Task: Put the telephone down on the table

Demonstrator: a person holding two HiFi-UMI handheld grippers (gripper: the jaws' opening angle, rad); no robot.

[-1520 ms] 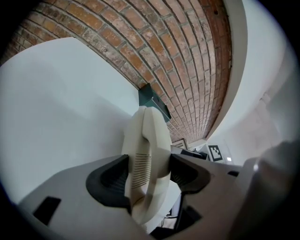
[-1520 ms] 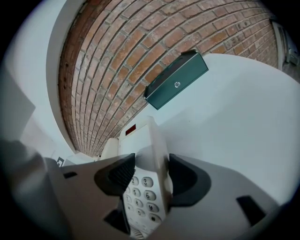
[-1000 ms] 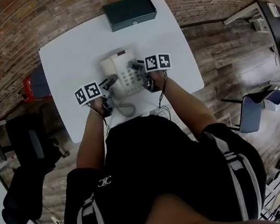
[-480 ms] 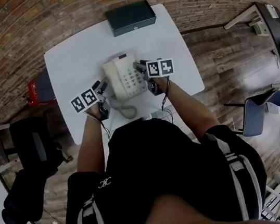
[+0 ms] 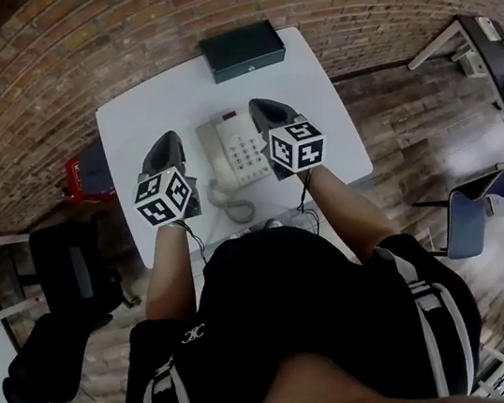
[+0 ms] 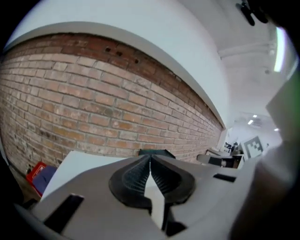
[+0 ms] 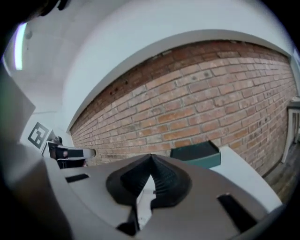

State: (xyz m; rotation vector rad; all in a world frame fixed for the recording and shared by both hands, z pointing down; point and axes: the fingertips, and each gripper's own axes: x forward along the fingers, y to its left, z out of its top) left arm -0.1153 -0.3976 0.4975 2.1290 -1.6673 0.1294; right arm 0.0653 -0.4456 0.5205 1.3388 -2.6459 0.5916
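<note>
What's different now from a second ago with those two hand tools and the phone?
The left tool and right tool lifted up and away from the sides of the telephone. Their jaws have just closed, with nothing between them. The telephone stayed where it lay on the table, and the dark box at the far edge did too.

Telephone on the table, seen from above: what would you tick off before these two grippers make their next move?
1. Telephone rests flat on the table: ok.
2. Left gripper clear of it; jaws have just closed, nothing between them: ok.
3. Right gripper the same, just closed, empty: ok.
4. Handset seated properly: cannot tell, too small.
5. Dark box at the far edge, apart from the telephone: ok.
</note>
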